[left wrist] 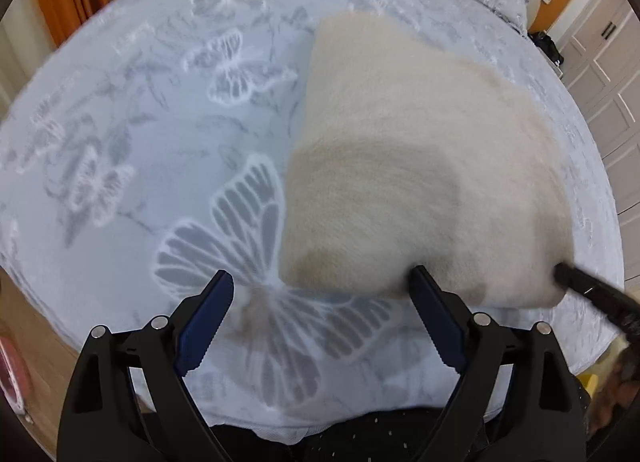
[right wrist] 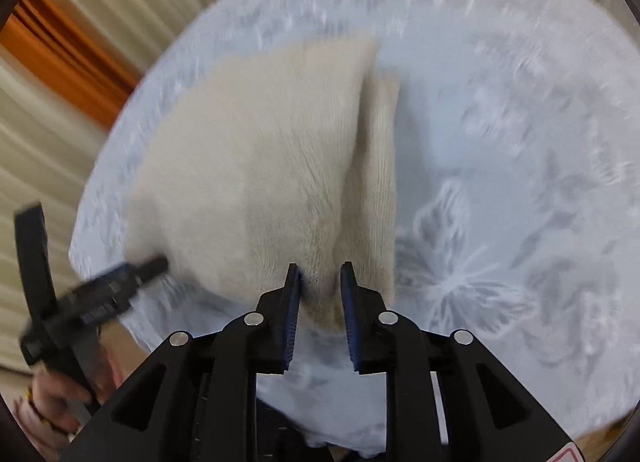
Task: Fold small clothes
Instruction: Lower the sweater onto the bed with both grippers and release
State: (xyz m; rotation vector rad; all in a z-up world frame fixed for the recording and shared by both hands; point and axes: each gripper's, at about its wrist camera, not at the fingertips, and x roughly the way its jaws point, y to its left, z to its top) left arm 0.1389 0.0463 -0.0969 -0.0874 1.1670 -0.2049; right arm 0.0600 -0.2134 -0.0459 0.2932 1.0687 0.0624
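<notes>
The cream garment (left wrist: 420, 165) lies folded on the butterfly bedspread (left wrist: 140, 141), its near edge between the 2 parted pads of the right gripper (right wrist: 320, 282) (no firm pinch visible). The left gripper (left wrist: 320, 282) hangs wide, empty; its nearby finger may snag and undo the fold

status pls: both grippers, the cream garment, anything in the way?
Left gripper open wide, empty, at the cream garment near edge. Right gripper part open, garment corner between its fingers, grip unclear. Garment folded on bedspread. Nothing in the way.
</notes>
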